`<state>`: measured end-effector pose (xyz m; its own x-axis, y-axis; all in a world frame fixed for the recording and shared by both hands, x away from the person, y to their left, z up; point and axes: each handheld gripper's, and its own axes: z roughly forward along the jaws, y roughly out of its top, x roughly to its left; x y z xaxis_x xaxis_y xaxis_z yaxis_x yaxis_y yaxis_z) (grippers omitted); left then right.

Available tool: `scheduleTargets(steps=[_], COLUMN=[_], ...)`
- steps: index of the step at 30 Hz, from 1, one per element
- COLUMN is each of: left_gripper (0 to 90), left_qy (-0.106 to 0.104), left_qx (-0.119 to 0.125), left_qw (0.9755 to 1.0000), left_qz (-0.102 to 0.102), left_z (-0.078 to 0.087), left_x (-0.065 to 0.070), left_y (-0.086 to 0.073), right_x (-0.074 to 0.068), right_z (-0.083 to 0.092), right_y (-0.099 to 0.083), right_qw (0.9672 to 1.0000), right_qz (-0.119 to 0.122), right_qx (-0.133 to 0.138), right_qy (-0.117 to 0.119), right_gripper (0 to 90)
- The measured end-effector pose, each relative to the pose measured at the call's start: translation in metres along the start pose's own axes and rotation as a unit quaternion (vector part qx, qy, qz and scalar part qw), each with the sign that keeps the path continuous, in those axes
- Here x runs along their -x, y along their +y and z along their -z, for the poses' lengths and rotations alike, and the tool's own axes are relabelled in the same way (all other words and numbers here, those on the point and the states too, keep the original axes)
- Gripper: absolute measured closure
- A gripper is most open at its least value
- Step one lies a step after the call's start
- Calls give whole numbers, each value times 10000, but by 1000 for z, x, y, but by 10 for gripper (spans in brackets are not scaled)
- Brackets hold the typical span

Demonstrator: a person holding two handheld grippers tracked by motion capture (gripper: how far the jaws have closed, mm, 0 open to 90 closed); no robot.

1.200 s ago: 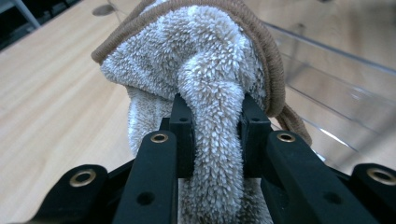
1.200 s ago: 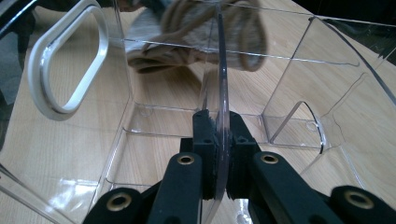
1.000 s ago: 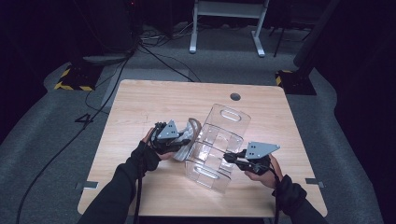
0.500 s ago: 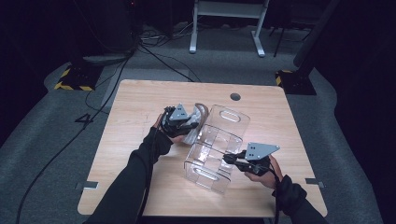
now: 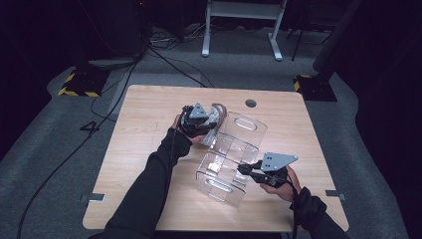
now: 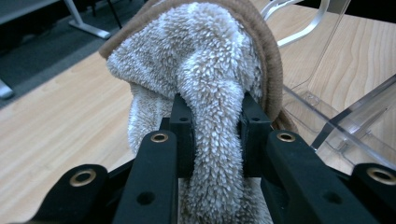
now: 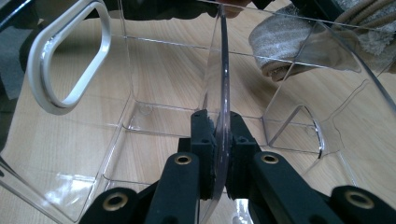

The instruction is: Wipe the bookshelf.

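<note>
The left gripper [image 5: 211,121] is clamped on a fluffy grey towel [image 6: 205,79] at the far left rim of the clear plastic organizer bin [image 5: 234,154]. The right gripper [image 7: 219,135] pinches the bin's near wall; hold it steady while lowering the towel into the far compartment.

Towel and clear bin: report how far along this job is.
Done: the left gripper is shut on the fuzzy towel, lifted beside the clear bin. In hand: the right gripper clamps the bin's side wall, steadying it on the table. Left: the towel is outside the bin; its compartments look empty, so it likely goes in next.
</note>
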<state>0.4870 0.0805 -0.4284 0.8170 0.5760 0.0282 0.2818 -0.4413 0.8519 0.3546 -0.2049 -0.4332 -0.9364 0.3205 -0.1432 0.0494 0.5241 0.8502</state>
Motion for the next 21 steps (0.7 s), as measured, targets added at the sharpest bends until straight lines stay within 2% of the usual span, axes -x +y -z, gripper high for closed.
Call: scheduleTargets(steps=[7, 12, 18, 21], left_gripper=[733, 734, 734, 734], left_qy=[-232, -418, -476, -520], left_qx=[-196, -272, -334, -346], left_qw=[9995, 9987, 9978, 9975], left_qz=[33, -134, -316, -334], left_z=[5, 32, 63, 75], left_x=[6, 20, 40, 48], left_y=[-20, -36, -49, -56], right_x=[0, 0, 2, 2], right_z=[0, -1, -1, -2], right_y=[0, 1, 1, 1], right_qw=[10000, 9999, 9998, 9997], right_qz=[-34, -114, -193, -226], right_qx=[-17, -30, -21, -27], right_qy=[-24, -44, -72, -90], right_gripper=[846, 849, 853, 853])
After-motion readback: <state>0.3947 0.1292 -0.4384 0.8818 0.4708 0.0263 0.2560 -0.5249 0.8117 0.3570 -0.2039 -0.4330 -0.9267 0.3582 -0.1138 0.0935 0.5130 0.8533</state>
